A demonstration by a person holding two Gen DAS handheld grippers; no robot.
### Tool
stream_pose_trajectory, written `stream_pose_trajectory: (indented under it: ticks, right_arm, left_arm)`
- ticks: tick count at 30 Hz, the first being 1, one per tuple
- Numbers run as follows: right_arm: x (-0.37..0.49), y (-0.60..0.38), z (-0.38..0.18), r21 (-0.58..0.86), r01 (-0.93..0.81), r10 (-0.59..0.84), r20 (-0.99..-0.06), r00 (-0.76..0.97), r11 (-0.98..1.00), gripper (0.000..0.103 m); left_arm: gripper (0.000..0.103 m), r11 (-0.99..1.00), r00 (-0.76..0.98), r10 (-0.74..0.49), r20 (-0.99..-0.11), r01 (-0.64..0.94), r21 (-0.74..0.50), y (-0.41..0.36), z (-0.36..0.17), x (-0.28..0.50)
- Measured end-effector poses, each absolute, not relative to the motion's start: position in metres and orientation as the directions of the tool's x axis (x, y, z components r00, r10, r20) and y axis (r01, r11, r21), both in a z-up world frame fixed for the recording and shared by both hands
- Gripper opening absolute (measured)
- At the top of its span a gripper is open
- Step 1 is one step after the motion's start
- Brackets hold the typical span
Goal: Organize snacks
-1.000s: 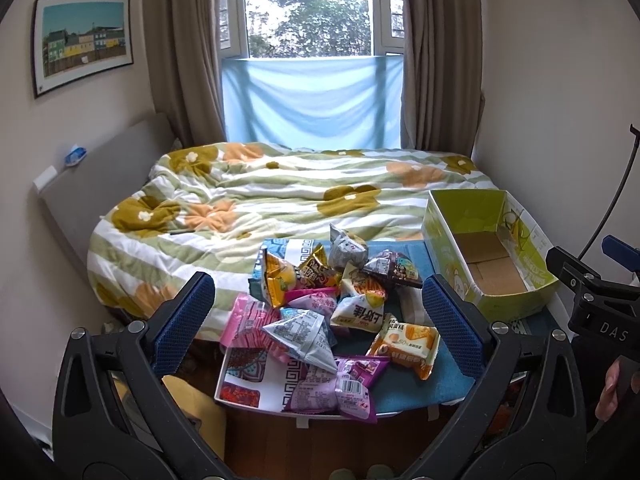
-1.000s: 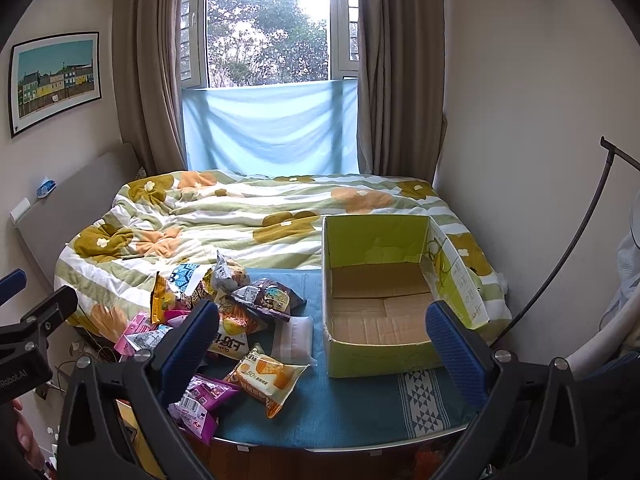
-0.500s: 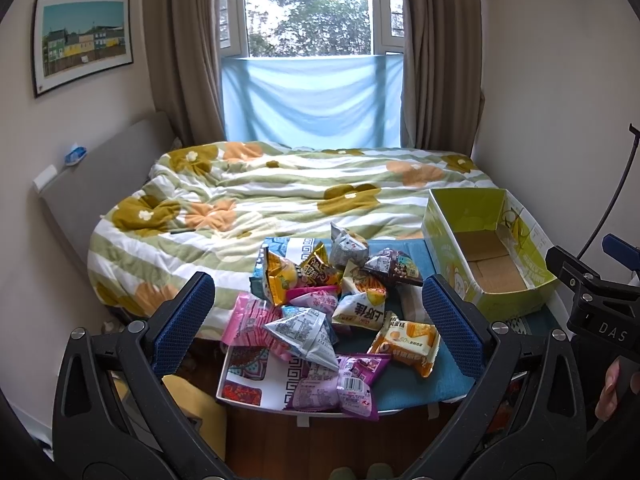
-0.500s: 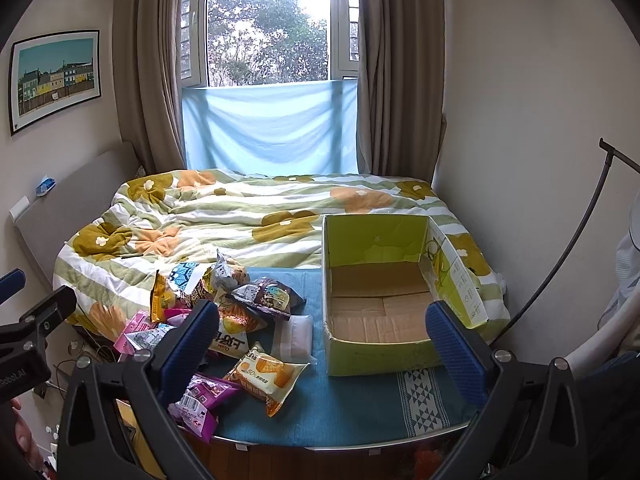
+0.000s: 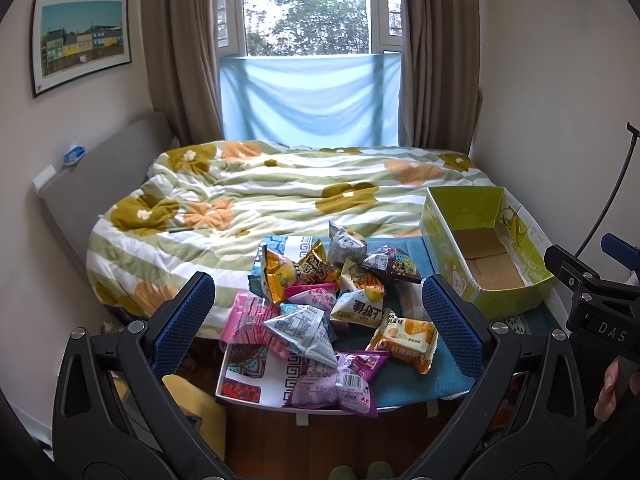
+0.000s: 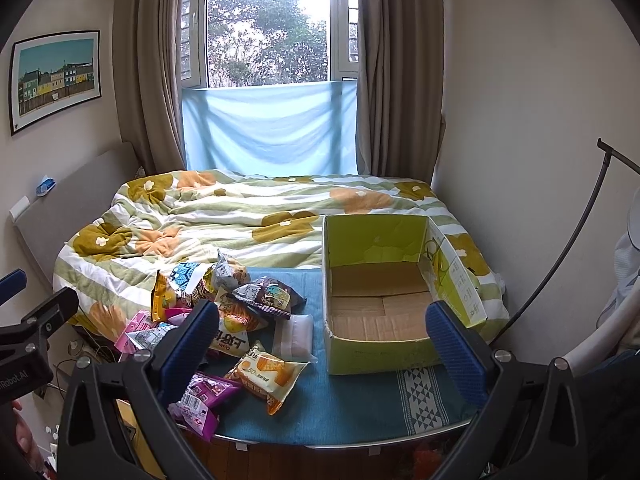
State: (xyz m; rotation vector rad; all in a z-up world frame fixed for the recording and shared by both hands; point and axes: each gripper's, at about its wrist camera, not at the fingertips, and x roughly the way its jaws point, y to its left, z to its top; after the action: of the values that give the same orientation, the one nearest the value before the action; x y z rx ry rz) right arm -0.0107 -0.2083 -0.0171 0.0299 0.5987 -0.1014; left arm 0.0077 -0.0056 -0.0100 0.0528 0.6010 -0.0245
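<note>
Left gripper (image 5: 318, 312): you hold it with fingers spread wide, empty, above the near table edge.
Right gripper (image 6: 322, 340): spread too, gripping nothing.
Snack pile (image 5: 332, 300): heaped on the blue table mat (image 6: 360, 408), at 12 o'clock from your left gripper.
Orange packet (image 6: 268, 374): lies alone at the pile's 5 o'clock.
Green box (image 6: 380, 316): open, nothing inside, at the pile's 3 o'clock.

I see green-yellow box (image 6: 376, 354), teal cloth (image 6: 352, 404) on tabletop, orange snack pack (image 6: 266, 372), purple pack (image 5: 340, 384), green-striped floral quilt (image 5: 280, 196), blue tong pads (image 5: 184, 316).
</note>
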Motion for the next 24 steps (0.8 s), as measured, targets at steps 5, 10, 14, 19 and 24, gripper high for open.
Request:
stream_pose_trajectory:
  ticks: [5, 10, 14, 19, 24]
  right_arm:
    - [-0.011, -0.208, -0.017, -0.002, 0.103, -0.086, -0.564, 0.821, 0.995, 0.103]
    - [-0.013, -0.207, -0.017, -0.002, 0.101, -0.084, -0.564, 0.821, 0.995, 0.103]
    - [-0.016, -0.206, -0.019, 0.002, 0.096, -0.078, -0.569, 0.819, 0.995, 0.103]
    - [-0.016, -0.205, -0.024, 0.011, 0.095, -0.071, -0.582, 0.810, 0.995, 0.103]
    - [-0.008, -0.203, -0.034, 0.022, 0.072, -0.044, -0.613, 0.789, 0.997, 0.103]
  left_arm:
    - [0.102, 0.998, 0.824, -0.007, -0.567, 0.037, 0.042, -0.006, -0.010, 0.008]
    - [0.102, 0.998, 0.824, -0.004, -0.567, 0.034, 0.044, -0.006, -0.012, 0.004]
    - [0.102, 0.999, 0.819, -0.001, -0.573, 0.027, 0.037, 0.000, -0.015, 0.001]
    - [0.102, 1.000, 0.802, 0.007, -0.598, 0.012, 0.029, 0.012, -0.019, 0.006]
    - [0.102, 1.000, 0.753, -0.010, -0.657, 0.024, 0.012, 0.023, -0.035, 0.016]
